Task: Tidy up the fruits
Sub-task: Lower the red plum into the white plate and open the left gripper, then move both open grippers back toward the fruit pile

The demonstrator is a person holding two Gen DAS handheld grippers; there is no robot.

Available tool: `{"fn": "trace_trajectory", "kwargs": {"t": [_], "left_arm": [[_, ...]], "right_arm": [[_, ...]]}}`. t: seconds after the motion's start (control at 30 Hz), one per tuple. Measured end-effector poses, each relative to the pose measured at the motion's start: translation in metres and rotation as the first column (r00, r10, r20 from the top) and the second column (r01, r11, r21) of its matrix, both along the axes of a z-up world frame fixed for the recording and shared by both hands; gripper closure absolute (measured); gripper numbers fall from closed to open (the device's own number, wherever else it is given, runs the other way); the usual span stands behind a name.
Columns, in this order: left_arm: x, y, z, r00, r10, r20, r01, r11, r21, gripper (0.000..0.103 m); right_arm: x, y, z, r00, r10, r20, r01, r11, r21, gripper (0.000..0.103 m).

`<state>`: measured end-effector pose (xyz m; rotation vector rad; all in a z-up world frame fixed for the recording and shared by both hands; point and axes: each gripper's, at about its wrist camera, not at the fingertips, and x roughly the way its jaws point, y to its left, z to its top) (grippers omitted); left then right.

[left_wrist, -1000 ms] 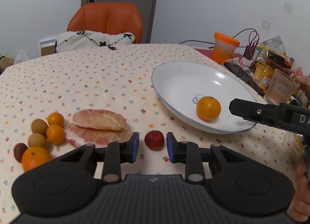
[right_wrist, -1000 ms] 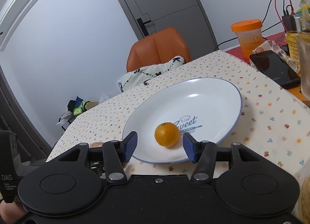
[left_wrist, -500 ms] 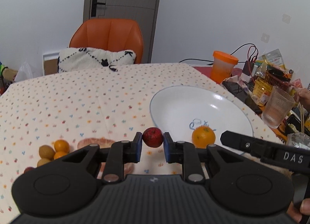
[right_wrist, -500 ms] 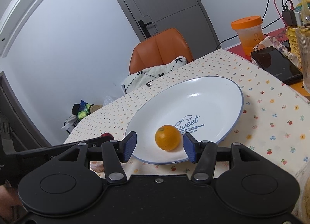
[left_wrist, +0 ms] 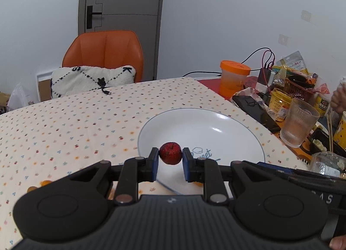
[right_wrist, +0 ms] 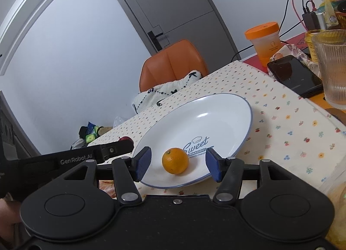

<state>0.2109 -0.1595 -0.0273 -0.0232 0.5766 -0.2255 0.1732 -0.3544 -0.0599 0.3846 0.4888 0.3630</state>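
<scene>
Here the left gripper (left_wrist: 170, 161) pinches a small red fruit (left_wrist: 170, 153) between its blue fingers (left_wrist: 154, 164), held above the near rim of the white plate (left_wrist: 216, 129) on the worktop (left_wrist: 64, 124). The right gripper (right_wrist: 177, 164) has its fingers spread, with the orange (right_wrist: 175, 160) lying in the plate between them, untouched.

red fruit (left_wrist: 170, 153), orange (right_wrist: 175, 160), blue-rimmed white plate (right_wrist: 225, 107)
</scene>
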Motion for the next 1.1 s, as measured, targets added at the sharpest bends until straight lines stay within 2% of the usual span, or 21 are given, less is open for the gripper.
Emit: {"fn": "trace_trajectory", "kwargs": {"t": [0.23, 0.3, 0.43, 0.5, 0.57, 0.8, 1.1], "left_arm": [[0.001, 0.000, 0.000, 1.000, 0.022, -0.006, -0.022, 1.000, -0.002, 0.064], [-0.001, 0.004, -0.001, 0.999, 0.033, -0.016, -0.033, 0.999, 0.001, 0.053], [-0.010, 0.015, 0.001, 0.998, 0.067, -0.008, -0.067, 0.998, 0.005, 0.039], [-0.015, 0.021, 0.002, 0.996, 0.085, 0.001, -0.085, 0.996, 0.008, 0.029], [-0.019, 0.027, 0.003, 0.994, 0.105, 0.012, -0.105, 0.994, 0.014, 0.025], [-0.033, 0.047, 0.009, 0.989, 0.148, 0.025, -0.148, 0.989, 0.012, 0.019], [-0.054, 0.074, 0.014, 0.978, 0.204, 0.035, -0.204, 0.979, -0.008, 0.014]], "right_arm": [[-0.002, -0.005, -0.003, 1.000, -0.011, -0.005, 0.011, 1.000, 0.010, 0.044], [-0.003, -0.005, -0.002, 1.000, -0.012, -0.004, 0.012, 1.000, 0.011, 0.042], [-0.005, -0.002, 0.001, 1.000, -0.022, 0.006, 0.022, 1.000, 0.001, 0.031], [-0.006, 0.001, 0.002, 1.000, -0.027, 0.012, 0.027, 1.000, -0.002, 0.026], [-0.007, 0.004, 0.004, 0.999, -0.030, 0.022, 0.030, 1.000, -0.005, 0.020], [-0.014, 0.014, 0.011, 0.998, -0.035, 0.055, 0.036, 0.999, -0.009, 0.001], [-0.022, 0.035, 0.018, 0.998, 0.007, 0.067, -0.004, 0.999, -0.043, 0.000]]}}
